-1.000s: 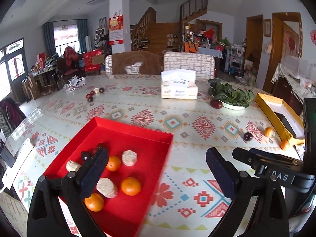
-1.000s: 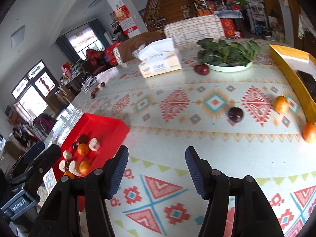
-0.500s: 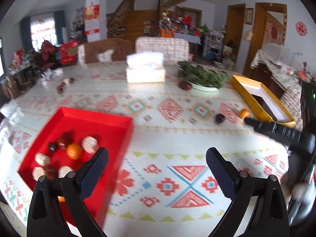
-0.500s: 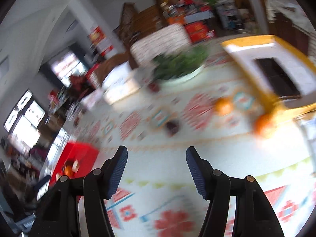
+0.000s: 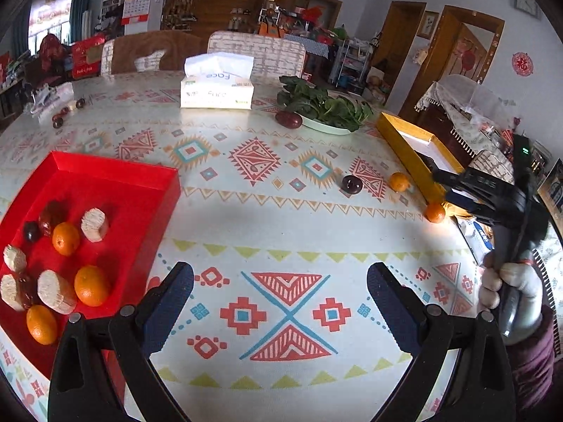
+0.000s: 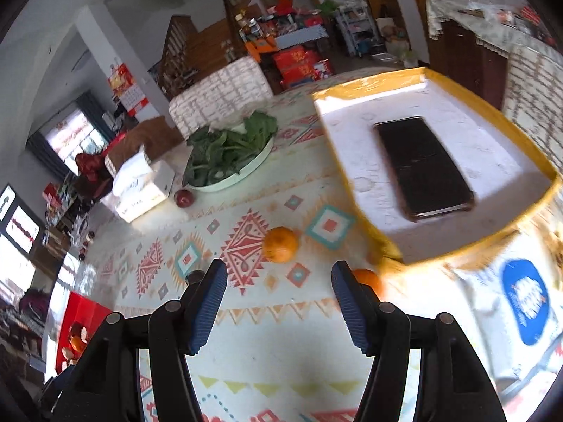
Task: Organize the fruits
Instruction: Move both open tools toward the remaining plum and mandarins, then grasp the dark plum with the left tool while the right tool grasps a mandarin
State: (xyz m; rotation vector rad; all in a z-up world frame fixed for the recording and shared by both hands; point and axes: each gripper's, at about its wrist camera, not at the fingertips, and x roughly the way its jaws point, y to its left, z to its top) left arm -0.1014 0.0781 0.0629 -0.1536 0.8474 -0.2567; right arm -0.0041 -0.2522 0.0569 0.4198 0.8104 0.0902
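Note:
A red tray at the left holds several oranges, dark plums and pale cut pieces. My left gripper is open and empty over the patterned tablecloth, right of the tray. Two loose oranges and a dark plum lie beside a yellow tray. My right gripper is open and empty, with one orange just beyond its fingers and another orange partly behind the right finger. The red tray shows far left in the right wrist view.
The yellow tray holds a black phone. A plate of green leaves, a red apple and a tissue box stand at the back. Small dark fruits lie far left. A blue-and-white packet lies at the right edge.
My right gripper has swung right from the table's middle to the yellow tray and the loose oranges. My left gripper has moved right, off the red tray. Both stay open.

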